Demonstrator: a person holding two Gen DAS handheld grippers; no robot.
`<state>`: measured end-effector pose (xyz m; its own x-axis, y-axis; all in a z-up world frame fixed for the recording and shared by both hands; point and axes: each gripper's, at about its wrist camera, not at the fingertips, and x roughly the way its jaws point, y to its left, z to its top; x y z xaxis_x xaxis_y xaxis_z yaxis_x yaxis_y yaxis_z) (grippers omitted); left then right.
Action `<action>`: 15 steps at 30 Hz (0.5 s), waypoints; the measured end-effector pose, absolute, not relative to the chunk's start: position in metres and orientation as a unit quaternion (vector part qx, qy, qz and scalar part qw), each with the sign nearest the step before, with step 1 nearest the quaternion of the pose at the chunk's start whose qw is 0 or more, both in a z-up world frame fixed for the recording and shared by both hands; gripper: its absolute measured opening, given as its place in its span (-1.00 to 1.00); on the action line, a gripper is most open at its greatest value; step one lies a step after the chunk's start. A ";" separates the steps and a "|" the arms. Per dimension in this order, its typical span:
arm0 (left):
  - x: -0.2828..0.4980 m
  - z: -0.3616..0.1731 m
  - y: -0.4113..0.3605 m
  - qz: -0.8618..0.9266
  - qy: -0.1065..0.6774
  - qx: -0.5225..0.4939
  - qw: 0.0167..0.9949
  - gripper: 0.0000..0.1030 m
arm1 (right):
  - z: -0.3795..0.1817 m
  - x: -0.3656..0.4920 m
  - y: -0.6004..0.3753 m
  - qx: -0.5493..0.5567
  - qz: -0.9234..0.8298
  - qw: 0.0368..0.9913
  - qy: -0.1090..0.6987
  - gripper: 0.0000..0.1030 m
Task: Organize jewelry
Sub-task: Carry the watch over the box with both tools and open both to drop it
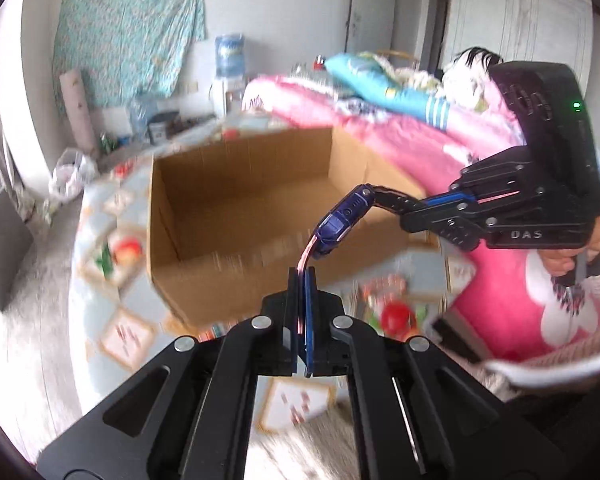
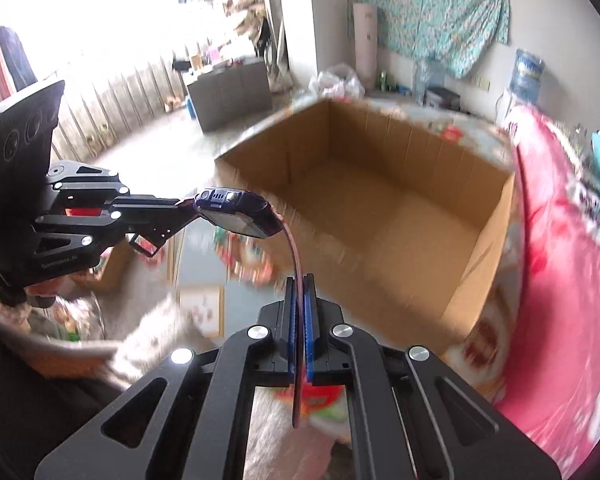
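A dark blue smartwatch [image 1: 342,222] with a pink strap hangs in the air between both grippers, above the near edge of an open cardboard box [image 1: 260,216]. My left gripper [image 1: 301,276] is shut on one end of the strap. My right gripper [image 1: 384,196] comes in from the right and is shut on the other end. In the right wrist view the watch [image 2: 238,218] faces down-left, my right gripper [image 2: 299,284] pinches the pink strap [image 2: 294,252], and my left gripper [image 2: 180,210] holds the far end. The box [image 2: 380,208] has nothing in it.
The box stands on a patterned blue mat [image 1: 112,264]. A bed with pink bedding [image 1: 400,136] lies at the right. A water dispenser [image 1: 229,64], plastic bags [image 1: 70,172] and clutter stand by the far wall. A grey cabinet [image 2: 230,94] stands beyond the box.
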<state>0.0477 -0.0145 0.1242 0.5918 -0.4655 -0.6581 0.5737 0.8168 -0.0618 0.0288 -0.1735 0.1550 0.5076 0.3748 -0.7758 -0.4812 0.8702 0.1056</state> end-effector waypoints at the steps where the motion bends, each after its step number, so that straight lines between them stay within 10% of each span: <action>1: 0.063 0.133 -0.018 -0.294 0.347 0.077 0.887 -0.96 | 0.159 0.042 -0.178 -0.054 0.250 0.864 0.435 -0.93; 15: 0.290 0.062 -0.061 -0.252 0.546 0.095 0.793 -0.86 | 0.073 0.248 -0.215 -0.024 0.195 0.754 0.627 -0.89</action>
<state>0.2899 -0.0611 0.0616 0.2770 -0.2960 -0.9141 0.5036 0.8550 -0.1243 0.2484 -0.2154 0.0732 0.1392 0.2638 -0.9545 -0.3233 0.9231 0.2080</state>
